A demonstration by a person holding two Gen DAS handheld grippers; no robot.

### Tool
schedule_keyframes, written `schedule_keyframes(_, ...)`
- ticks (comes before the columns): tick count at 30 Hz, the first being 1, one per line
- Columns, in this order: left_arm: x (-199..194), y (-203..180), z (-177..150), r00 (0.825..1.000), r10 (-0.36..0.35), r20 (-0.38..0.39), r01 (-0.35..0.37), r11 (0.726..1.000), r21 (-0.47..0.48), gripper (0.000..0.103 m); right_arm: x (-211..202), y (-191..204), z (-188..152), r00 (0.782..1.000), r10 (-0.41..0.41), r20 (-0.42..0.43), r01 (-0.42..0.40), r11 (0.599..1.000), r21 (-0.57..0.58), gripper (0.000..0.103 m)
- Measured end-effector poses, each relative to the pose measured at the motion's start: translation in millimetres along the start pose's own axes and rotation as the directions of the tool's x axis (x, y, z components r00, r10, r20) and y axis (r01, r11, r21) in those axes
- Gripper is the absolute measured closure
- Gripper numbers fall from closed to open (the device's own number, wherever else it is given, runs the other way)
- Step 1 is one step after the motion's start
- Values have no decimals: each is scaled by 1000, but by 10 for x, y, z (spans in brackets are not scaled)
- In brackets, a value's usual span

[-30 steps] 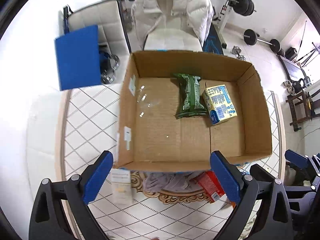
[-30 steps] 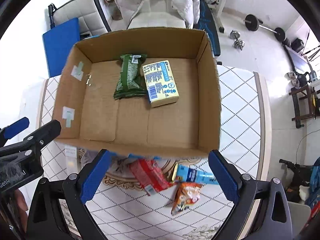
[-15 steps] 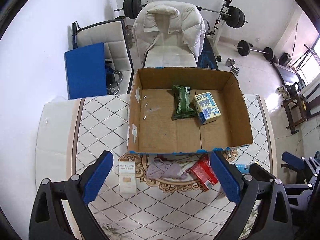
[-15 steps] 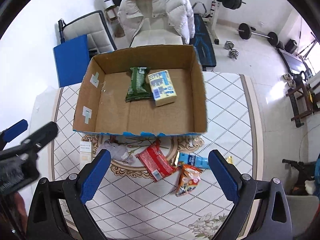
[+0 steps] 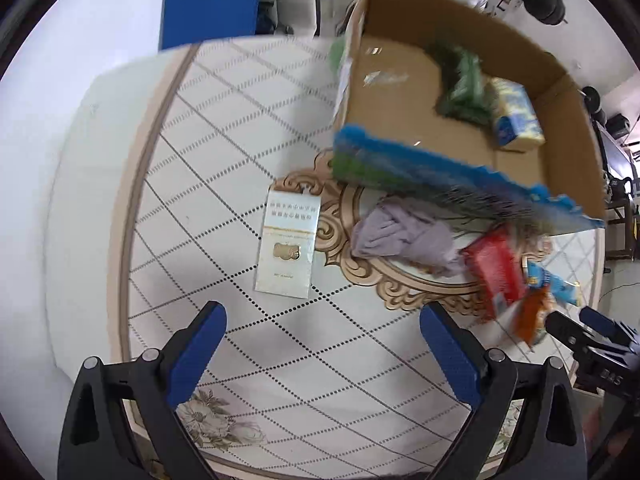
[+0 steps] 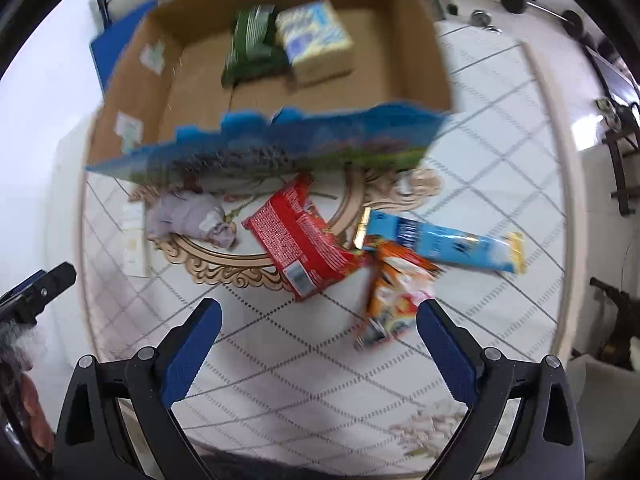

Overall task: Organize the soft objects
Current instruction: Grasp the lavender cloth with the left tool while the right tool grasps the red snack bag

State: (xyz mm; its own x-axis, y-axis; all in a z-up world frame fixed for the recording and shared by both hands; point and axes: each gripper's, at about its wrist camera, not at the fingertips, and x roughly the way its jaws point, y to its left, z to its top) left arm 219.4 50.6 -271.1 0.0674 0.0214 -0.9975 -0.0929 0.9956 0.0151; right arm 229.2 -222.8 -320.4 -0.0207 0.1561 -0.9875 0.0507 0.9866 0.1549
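Cardboard is your landmark: the open box [image 6: 280, 92] already holds a green packet [image 6: 252, 48] and a yellow-blue carton [image 6: 316, 40], so you appear to be between picks, with both the left gripper [image 5: 320, 344] and the right gripper [image 6: 318, 340] spread wide, holding nothing, above the tabletop [image 5: 208, 184]. Just in front of the box's near wall lie the lilac cloth [image 5: 404, 236], the red packet [image 6: 304, 240], the blue bar [image 6: 436, 244] and the orange packet [image 6: 396, 296]. Next, I judge, you lower one gripper squarely over one of these, close gently, and lift it clear of that wall.
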Motion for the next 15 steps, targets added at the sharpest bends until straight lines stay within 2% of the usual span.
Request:
schedule_keyframes(1,100,9,10,1000,16,-18,-16,1000,-6,4,131,57,54,1000,-9,-15,9,1000,-10,3)
schedule_keyframes(5,330,21,41,998,1,-67,-4,999,-43,4,517,201,216,997,-34,-69,31,999,-38,4)
schedule_keyframes(7,462,14,77,994,-41,-104,35,997,-67,4,664,253,267,994,-57,-89,53,997,-53,4)
schedule_keyframes(9,564,7,108,986,-106,-132,90,989,-117,4,757,267,292,992,-73,-101,67,996,-56,9)
schedule_keyframes(11,655,-17,127,971,-182,-155,150,969,-194,4,843,250,312,988,-99,-116,94,994,-48,13)
schedule_keyframes(13,733,-60,137,953,-252,-167,201,941,-272,4,880,199,304,987,-103,-126,101,995,-22,26)
schedule_keyframes(15,818,-123,145,939,-299,-169,228,910,-346,4,868,99,287,989,-58,-138,65,997,49,34)
